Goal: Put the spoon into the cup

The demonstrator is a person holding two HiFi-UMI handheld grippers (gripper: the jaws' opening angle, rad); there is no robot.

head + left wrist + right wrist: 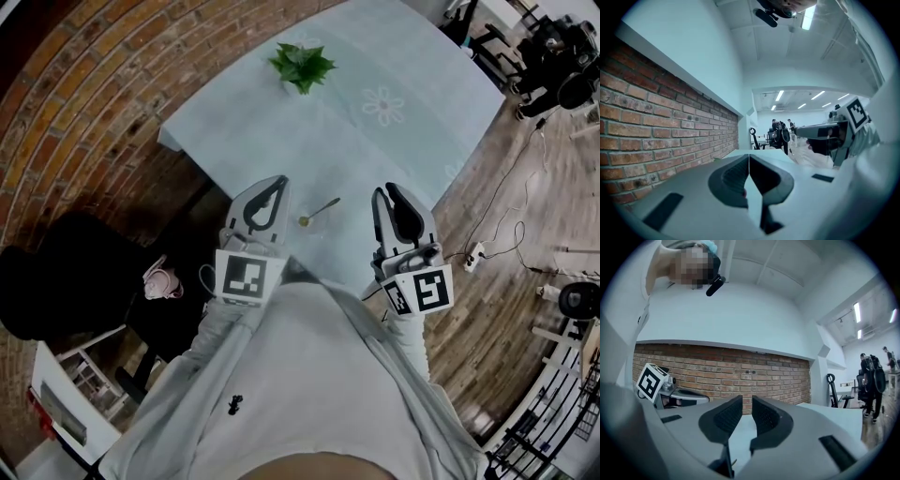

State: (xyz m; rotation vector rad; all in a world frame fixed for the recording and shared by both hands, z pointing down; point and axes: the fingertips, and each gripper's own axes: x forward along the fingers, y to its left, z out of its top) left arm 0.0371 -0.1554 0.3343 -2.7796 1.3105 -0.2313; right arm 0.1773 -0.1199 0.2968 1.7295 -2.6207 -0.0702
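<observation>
Pale table point(272, 141), spoon point(321, 210), wall point(84, 103) beside (brick)

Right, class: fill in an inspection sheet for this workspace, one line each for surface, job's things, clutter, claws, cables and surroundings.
Surface: table under a pale flower-print cloth.
Job's things: spoon near the table's front edge, between the two claws; cup not clearly made out.
Clutter: potted plant at the far end.
Claws: left claw shut, empty; right claw open, nothing between its jaws.
Cables: power strip with cables on the floor at right.
Surroundings: brick wall, wood floor, office chairs.
</observation>
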